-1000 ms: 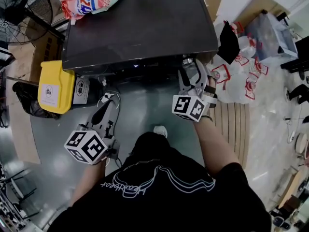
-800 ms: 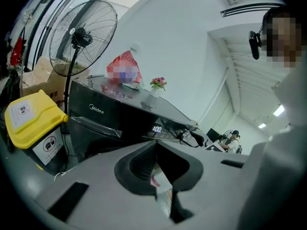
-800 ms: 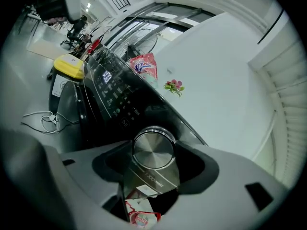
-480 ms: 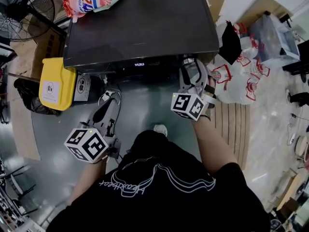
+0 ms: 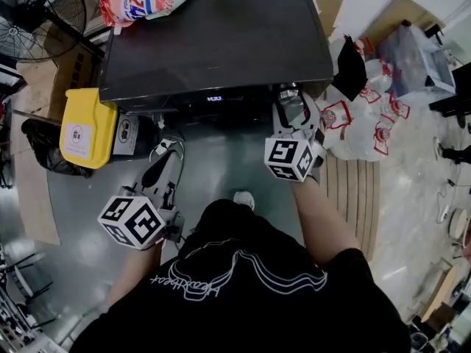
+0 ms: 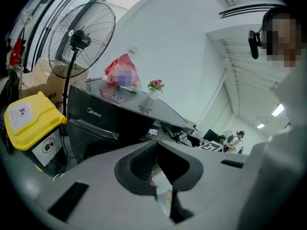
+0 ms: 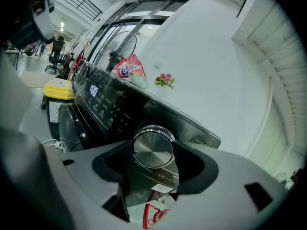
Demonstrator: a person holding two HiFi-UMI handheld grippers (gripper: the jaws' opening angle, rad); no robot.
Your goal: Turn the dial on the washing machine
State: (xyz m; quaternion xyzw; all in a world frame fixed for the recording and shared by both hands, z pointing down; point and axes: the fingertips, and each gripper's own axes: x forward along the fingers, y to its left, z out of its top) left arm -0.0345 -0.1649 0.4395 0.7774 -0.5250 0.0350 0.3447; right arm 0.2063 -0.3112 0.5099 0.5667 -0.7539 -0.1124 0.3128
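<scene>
Judged step: twisting the dial [image 7: 153, 147]. Best to keep wrist square to its face, roll about its centre, and hold pressure even against slip on smooth metal. Clamped across that silver dial with right tongs [image 5: 292, 107], set wide, pads against rim both sides, at right end of washing machine [image 5: 213, 35] control panel. Left tongs [image 5: 163, 169] pinched together, empty, low, well apart from panel.

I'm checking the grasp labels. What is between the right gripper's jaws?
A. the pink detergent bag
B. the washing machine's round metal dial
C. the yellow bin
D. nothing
B: the right gripper view shows the round metal dial on the washing machine panel between the jaws of the right gripper, which close on its sides.
</scene>
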